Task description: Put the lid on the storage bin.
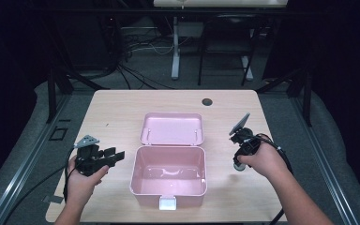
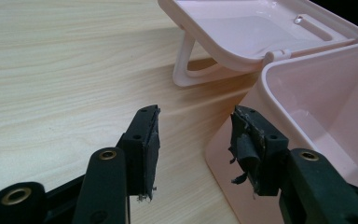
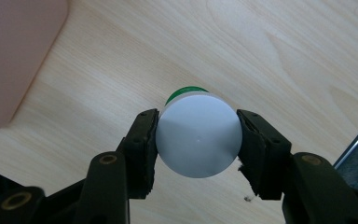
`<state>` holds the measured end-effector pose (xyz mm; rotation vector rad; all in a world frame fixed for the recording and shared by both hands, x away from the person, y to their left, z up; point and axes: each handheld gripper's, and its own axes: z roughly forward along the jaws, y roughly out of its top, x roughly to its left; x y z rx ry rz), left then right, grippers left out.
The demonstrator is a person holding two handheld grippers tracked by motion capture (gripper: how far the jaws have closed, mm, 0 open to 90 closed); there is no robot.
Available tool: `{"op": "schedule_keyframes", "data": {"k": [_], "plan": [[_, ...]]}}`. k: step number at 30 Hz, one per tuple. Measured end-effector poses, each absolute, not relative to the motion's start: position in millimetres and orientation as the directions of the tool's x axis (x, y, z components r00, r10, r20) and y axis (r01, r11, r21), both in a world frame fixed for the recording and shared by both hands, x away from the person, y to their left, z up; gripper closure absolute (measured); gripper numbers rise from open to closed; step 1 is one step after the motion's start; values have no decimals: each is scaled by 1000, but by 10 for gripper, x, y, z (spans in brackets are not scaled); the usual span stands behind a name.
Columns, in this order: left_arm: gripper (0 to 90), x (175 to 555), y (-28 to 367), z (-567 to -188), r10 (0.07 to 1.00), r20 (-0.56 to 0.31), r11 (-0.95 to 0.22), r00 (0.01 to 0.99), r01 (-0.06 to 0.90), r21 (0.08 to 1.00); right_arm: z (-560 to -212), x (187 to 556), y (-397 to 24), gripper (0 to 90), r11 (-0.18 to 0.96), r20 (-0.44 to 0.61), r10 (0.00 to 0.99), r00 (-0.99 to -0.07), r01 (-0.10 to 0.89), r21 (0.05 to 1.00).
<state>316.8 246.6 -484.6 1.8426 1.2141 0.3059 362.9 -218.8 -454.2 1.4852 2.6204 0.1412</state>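
The table (image 1: pixel 122 108) is carrying everything, its pale wood grain running under both sets of fingers. At its middle a pink box (image 1: pixel 168 180) is standing open, with its lid (image 1: pixel 172 127) lying back flat on the far side, hinged to the rear rim. In the left gripper view the box's near corner is sitting just beyond and to the right of the fingers, and the lid is propping itself on a curved handle farther off.

The left gripper (image 1: pixel 113 156) is hovering just beside the box's left wall, pointing toward it; its fingers (image 2: pixel 144 154) are standing wide apart with nothing between them, their black pads frayed at the edges. The person's left hand (image 1: pixel 82 180) is wrapping the gripper's body from behind.

The right gripper (image 1: pixel 238 164) is pointing down at the table on the box's right side, apart from the box, with the right hand (image 1: pixel 262 161) gripping it from above. Its fingers (image 3: pixel 142 149) are pressing on either side of a white round-topped bottle (image 3: pixel 199 135), holding it squarely between the pads. A green part (image 3: pixel 184 92) is peeking out from behind the white top, on the far side from the fingers. In the right gripper view, the box's rounded pink edge is showing well off to the upper left of the fingers.
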Motion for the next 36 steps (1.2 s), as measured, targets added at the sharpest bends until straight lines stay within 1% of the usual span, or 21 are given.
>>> {"op": "schedule_keyframes", "data": {"k": [8, 15, 16, 26, 31, 36], "plan": [[520, 3171, 2467, -4849, 835, -247, -133, 491, 616, 776, -4384, 3607, -2015, 505, 563, -71, 826, -559, 816, 133], [518, 3173, 2464, -4857, 833, -249, -134, 493, 618, 774, -4220, 3578, -1872, 505, 588, -53, 808, -587, 798, 132], [518, 3174, 2464, -4857, 833, -248, -137, 495, 619, 773, -4210, 3574, -1857, 505, 588, -51, 808, -587, 796, 144], [517, 3178, 2467, -4854, 831, -251, -136, 496, 620, 773, -3995, 3576, -1685, 505, 622, -46, 782, -622, 772, 134], [516, 3178, 2460, -4859, 829, -252, -139, 499, 620, 772, -3888, 3562, -1617, 505, 636, -38, 768, -639, 755, 157], [516, 3181, 2462, -4859, 831, -251, -137, 496, 620, 773, -3773, 3537, -1531, 505, 651, -36, 756, -654, 744, 150]]}}
